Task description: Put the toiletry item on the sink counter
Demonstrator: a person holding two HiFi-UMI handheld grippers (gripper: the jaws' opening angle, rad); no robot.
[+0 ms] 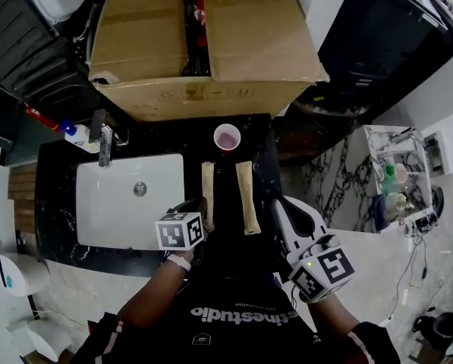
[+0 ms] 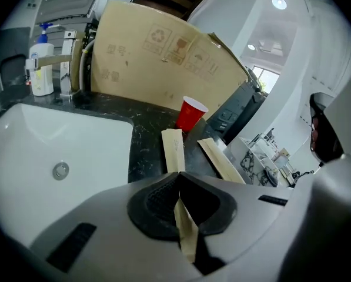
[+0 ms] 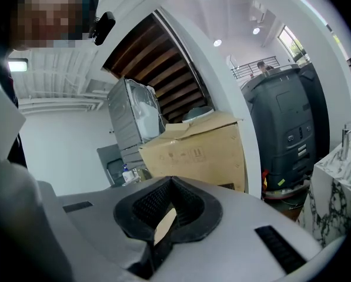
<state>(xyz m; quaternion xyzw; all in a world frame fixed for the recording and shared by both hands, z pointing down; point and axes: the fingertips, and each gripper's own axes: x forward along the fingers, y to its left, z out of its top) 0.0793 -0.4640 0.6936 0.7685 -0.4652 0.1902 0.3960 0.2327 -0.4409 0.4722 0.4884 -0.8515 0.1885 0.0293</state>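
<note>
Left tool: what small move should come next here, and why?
Probably open the left tool and let go: it is shut on a paper-wrapped item that already appears to lie on the black counter beside the sink, next to a second wrapped item.

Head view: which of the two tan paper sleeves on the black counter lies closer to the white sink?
The left tan paper sleeve, right beside the white sink; the other sleeve lies further right.
</note>
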